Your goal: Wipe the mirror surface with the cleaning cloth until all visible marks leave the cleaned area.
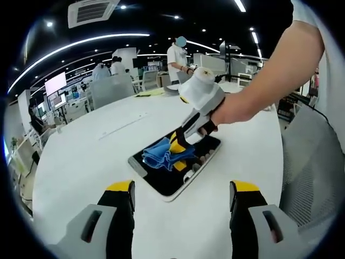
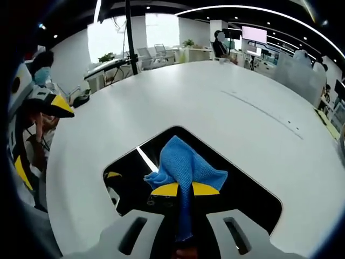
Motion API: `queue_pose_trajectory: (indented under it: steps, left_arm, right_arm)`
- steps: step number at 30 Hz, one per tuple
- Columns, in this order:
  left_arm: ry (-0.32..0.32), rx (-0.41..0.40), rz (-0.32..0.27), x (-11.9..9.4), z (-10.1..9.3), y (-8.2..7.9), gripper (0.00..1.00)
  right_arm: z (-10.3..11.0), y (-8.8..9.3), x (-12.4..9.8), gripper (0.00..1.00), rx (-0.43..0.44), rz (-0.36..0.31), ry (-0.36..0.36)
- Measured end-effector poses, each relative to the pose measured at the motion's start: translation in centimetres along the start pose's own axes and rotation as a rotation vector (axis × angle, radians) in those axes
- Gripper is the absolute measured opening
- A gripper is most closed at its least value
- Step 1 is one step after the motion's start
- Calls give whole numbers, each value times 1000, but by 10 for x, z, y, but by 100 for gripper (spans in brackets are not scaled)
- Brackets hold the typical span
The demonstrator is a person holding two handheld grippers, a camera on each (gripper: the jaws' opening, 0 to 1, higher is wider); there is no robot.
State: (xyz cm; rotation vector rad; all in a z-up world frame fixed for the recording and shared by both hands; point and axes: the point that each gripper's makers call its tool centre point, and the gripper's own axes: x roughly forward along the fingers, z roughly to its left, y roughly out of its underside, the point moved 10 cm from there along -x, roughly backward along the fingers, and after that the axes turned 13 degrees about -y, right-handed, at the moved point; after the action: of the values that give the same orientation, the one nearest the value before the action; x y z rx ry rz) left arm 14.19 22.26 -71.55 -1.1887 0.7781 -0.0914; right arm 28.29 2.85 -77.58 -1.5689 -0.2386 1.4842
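A rectangular mirror [image 1: 161, 181] with a pale frame lies flat on the round white table [image 1: 97, 156]; its glass looks dark. My right gripper [image 1: 178, 144], held by a person's hand, is shut on a blue cleaning cloth [image 1: 161, 154] and presses it onto the mirror's middle. In the right gripper view the cloth [image 2: 186, 167] bunches out ahead of the shut yellow-tipped jaws of my right gripper [image 2: 184, 189], over the mirror [image 2: 237, 189]. My left gripper [image 1: 183, 189] hangs open just short of the mirror's near edge, holding nothing.
A grey mesh chair [image 1: 312, 172] stands at the table's right side. Several people and desks [image 1: 178, 56] are beyond the far edge. Yellow papers [image 1: 148, 93] lie at the table's back. The left gripper [image 2: 38, 140] appears at the left in the right gripper view.
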Motion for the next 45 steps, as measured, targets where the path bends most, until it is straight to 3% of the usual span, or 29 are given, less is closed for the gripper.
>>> queue_pose_trajectory:
  steps: [45]
  left_arm:
    - [-52,-41,3,-5,11,8,70]
  right_arm:
    - [7,-41,40,2,-145,87,-125]
